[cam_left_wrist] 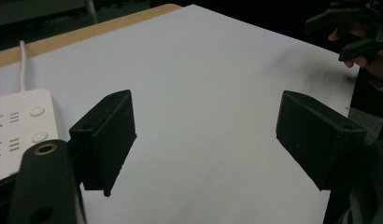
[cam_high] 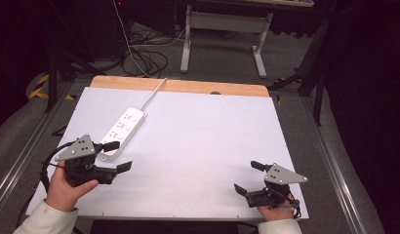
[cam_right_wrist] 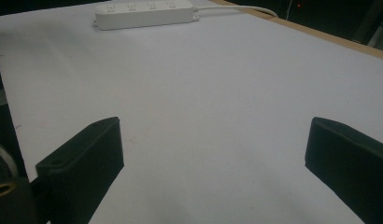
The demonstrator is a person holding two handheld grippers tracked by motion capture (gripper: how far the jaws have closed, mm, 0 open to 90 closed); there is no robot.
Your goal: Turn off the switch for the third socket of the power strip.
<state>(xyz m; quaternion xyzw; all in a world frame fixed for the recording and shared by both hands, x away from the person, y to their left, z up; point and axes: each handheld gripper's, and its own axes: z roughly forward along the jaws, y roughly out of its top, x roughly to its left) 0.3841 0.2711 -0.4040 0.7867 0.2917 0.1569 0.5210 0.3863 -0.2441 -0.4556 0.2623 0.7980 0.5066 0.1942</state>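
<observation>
A white power strip (cam_high: 122, 130) lies on the left half of the white table top (cam_high: 203, 141), its white cord (cam_high: 153, 92) running off the far wooden edge. My left gripper (cam_high: 119, 156) is open beside the strip's near end, with nothing between its jaws. In the left gripper view the strip (cam_left_wrist: 17, 135) sits just left of the open left gripper (cam_left_wrist: 206, 140), over bare table. My right gripper (cam_high: 248, 177) rests open near the front right corner, holding nothing. In the right gripper view the right gripper (cam_right_wrist: 213, 158) faces bare table, and the strip (cam_right_wrist: 145, 14) lies far off.
A wooden strip (cam_high: 178, 87) borders the table's far edge. Beyond it, black cables (cam_high: 144, 61) lie on the floor next to a grey desk frame (cam_high: 222, 34). Metal rails (cam_high: 334, 170) run along both sides of the table. The other hand's gripper (cam_left_wrist: 353, 28) shows far off.
</observation>
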